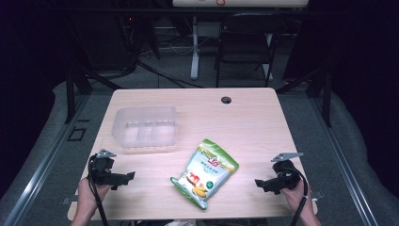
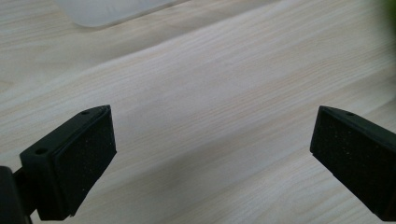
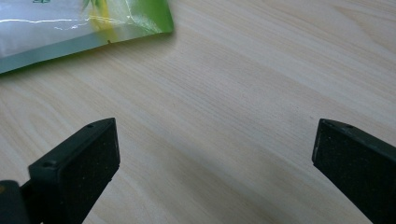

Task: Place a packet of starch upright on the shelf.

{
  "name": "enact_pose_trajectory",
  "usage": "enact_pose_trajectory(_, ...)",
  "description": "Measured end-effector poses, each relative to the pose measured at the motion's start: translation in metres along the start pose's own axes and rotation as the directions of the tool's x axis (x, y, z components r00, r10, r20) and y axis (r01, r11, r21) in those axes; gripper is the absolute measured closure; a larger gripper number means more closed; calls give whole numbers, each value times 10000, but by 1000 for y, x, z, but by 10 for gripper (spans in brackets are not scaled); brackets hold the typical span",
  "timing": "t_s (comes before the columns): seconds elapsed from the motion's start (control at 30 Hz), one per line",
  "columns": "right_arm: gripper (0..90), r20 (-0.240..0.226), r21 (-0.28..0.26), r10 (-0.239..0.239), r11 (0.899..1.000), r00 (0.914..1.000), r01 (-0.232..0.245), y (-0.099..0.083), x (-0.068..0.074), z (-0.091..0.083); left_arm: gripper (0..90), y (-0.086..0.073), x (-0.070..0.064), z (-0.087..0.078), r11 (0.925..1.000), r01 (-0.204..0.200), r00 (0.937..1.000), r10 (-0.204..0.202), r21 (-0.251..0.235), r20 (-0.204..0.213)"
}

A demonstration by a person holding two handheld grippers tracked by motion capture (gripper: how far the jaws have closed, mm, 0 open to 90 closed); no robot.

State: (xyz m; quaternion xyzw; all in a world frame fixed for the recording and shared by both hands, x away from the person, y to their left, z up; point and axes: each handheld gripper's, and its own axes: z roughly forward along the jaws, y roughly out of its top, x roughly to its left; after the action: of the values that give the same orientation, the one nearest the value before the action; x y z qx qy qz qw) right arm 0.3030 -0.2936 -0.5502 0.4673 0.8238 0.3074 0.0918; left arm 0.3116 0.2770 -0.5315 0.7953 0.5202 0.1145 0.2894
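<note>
While both tongs rest low at the near edge of the desk [image 1: 254, 113], nothing is grasped yet. Left tongs [image 1: 126, 176]: jaws spread wide, bare wood between them. Right tongs [image 1: 260, 182]: likewise wide open and empty. The snack pouch [image 1: 205, 172] (green and white, printed with fruit) lies flat between the two tongs, its near corner toward the person; a clear plastic bin [image 1: 145, 128] sits just beyond the pouch, to its left. Judged step: approach, before any pickup. Next move likely calls for one of the tongs to close on a pouch edge, then carry it to the bin.
</note>
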Motion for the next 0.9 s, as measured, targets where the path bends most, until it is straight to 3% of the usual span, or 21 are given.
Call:
enact_pose_trajectory(0.33, 4, 48, 15, 13, 10000, 10000, -13, 0, 0, 0, 4, 3, -4, 0, 9999, -105, 9996, 105, -17, 243)
enact_pose_trajectory(0.67, 5, -41, 53, 6, 10000, 10000, -6, 0, 0, 1, 5, 8, -10, 2, 9998, -108, 9963, 93, 170, 857)
enact_pose_trajectory(0.9, 5, -76, 42, 30, 10000, 10000, -30, -1, -2, 1, 4, 13, -18, 2, 9993, -298, 9943, 273, 230, 1028)
